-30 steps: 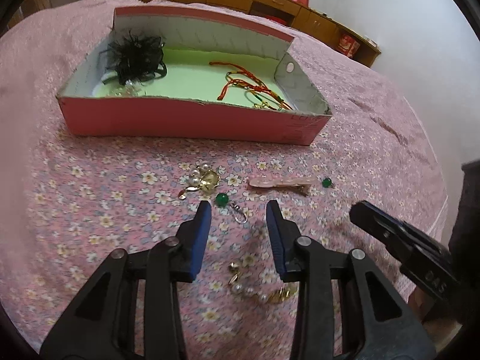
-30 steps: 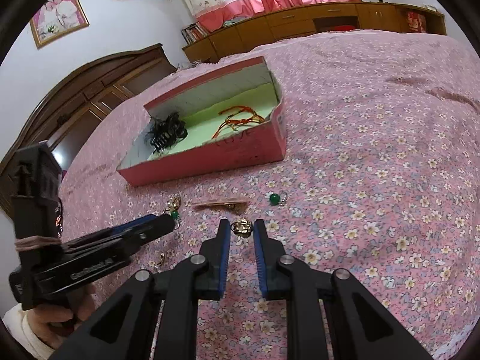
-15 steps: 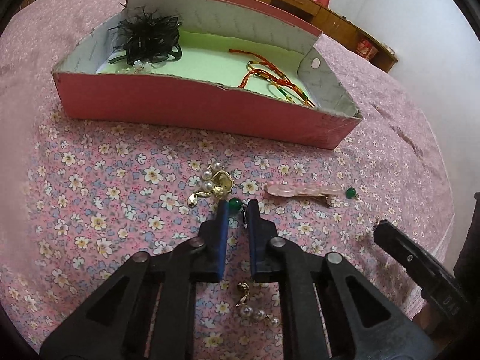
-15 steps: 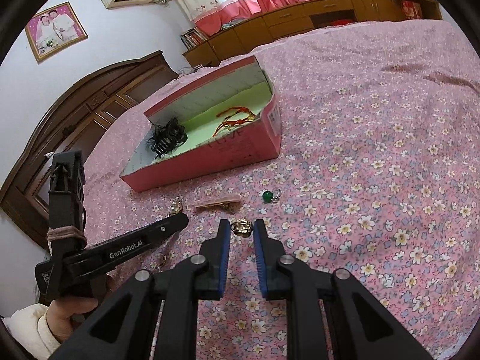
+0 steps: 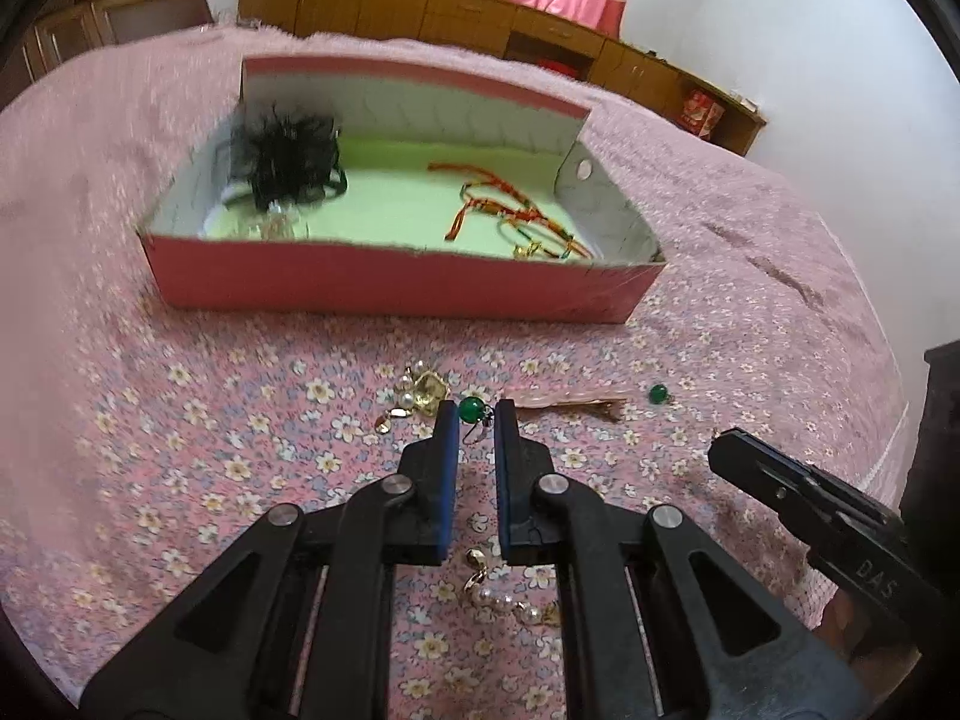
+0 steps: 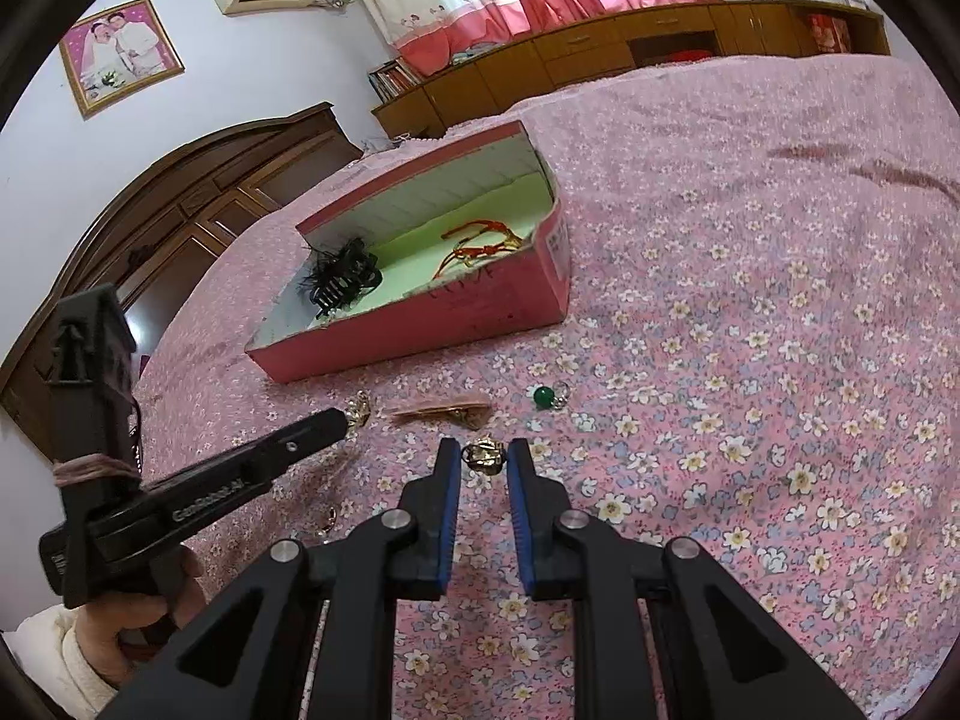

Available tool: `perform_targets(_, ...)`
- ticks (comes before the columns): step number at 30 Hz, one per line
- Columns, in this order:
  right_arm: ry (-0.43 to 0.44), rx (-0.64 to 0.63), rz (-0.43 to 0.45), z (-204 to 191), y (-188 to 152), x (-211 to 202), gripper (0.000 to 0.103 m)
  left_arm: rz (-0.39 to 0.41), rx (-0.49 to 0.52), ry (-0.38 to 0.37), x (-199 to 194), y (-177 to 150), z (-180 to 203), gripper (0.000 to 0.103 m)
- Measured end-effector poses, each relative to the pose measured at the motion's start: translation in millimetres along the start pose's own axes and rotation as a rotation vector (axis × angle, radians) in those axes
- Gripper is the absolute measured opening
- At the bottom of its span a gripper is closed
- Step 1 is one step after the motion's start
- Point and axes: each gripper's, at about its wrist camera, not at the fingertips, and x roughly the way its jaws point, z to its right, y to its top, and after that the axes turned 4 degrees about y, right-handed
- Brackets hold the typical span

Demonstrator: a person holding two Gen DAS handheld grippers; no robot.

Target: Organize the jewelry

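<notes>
Left gripper (image 5: 477,420) — jaws newly clamped on green-bead earring (image 5: 471,409), lifted off the bed (image 5: 180,408); ready for the pink box (image 5: 396,285). Right gripper (image 6: 485,457) — jaws unchanged, gripping gold earring (image 6: 483,453).

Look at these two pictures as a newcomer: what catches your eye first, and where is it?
The pink box on the flowered bedspread stands out, a black feathery hair clip at one end and red cords at the other. In front, the left gripper pinches a green bead earring; the right gripper holds a gold piece.
</notes>
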Motion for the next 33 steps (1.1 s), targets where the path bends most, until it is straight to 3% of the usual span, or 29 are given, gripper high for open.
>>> perform_targets(24,-0.038,-0.154,0.128,-48.2,6.7,-22.7,0.018,0.167,0.014,0.029,-48.7,7.7,-13.2,0.000)
perform_targets(33,-0.032,-0.161,0.115,-50.3,4.3,-20.6,0.018,0.046,0.027,0.026,-24.2,2.4,-10.0,0.000)
